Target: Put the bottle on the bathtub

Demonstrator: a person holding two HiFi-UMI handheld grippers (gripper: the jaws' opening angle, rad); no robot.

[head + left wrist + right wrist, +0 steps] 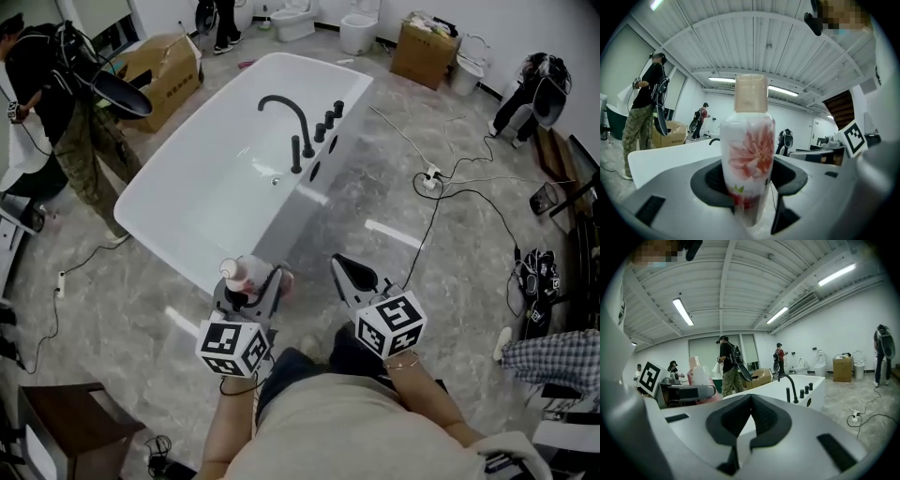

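Note:
A white bottle [246,274] with a pink flower print and a beige cap stands upright between the jaws of my left gripper [251,283], which is shut on it. In the left gripper view the bottle [749,154] fills the middle, the dark pads [712,180] pressed to its lower body. The white bathtub [150,211] with a black faucet [286,117] lies just ahead; the bottle hangs near its nearest corner. My right gripper [345,268] is beside it on the right, holding nothing, its tips together. In the right gripper view the bathtub [801,391] is ahead to the right.
A person [66,122] stands at the tub's left side. Cardboard boxes [169,70] [425,52] and toilets [359,28] stand at the back. Cables and a power strip [431,178] cross the floor at the right. A dark wooden stool [75,427] is at the bottom left.

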